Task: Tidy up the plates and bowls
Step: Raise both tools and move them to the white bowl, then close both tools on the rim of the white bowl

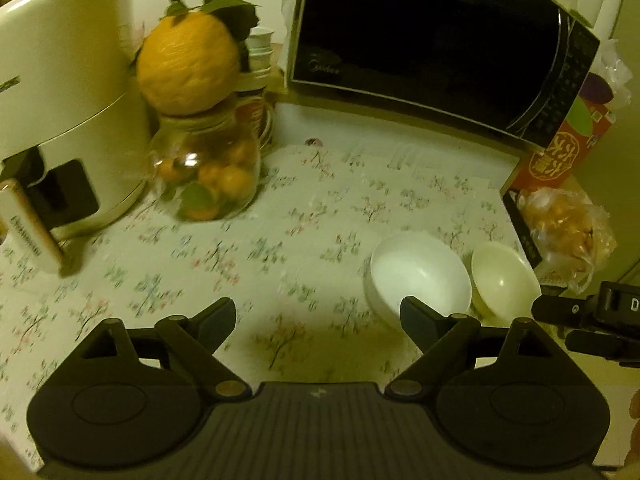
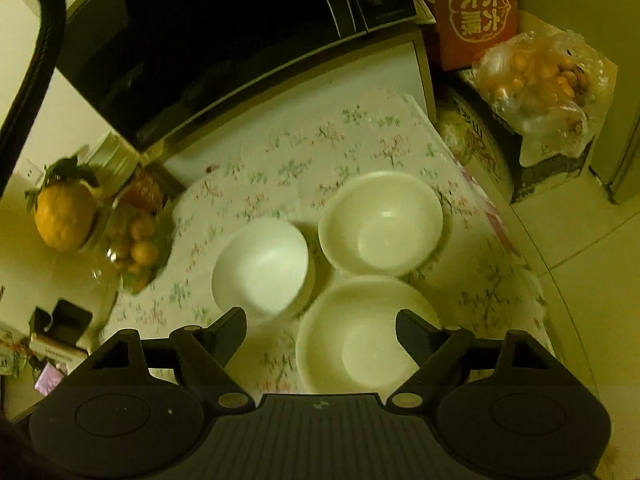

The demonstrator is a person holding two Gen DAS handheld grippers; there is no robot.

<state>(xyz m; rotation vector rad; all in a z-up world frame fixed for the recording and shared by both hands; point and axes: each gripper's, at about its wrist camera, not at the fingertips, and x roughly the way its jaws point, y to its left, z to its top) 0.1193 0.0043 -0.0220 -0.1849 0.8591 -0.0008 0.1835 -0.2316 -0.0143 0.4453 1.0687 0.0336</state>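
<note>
Tablecloth blurred; near bowl cut off.

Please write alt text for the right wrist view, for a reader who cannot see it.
Three empty white bowls sit close together on a floral tablecloth, with the open right claw above the nearest one, holding nothing. Behind them stands a black microwave; a glass jar of small oranges is at left, a red box and a bag of fruit at right.
</note>
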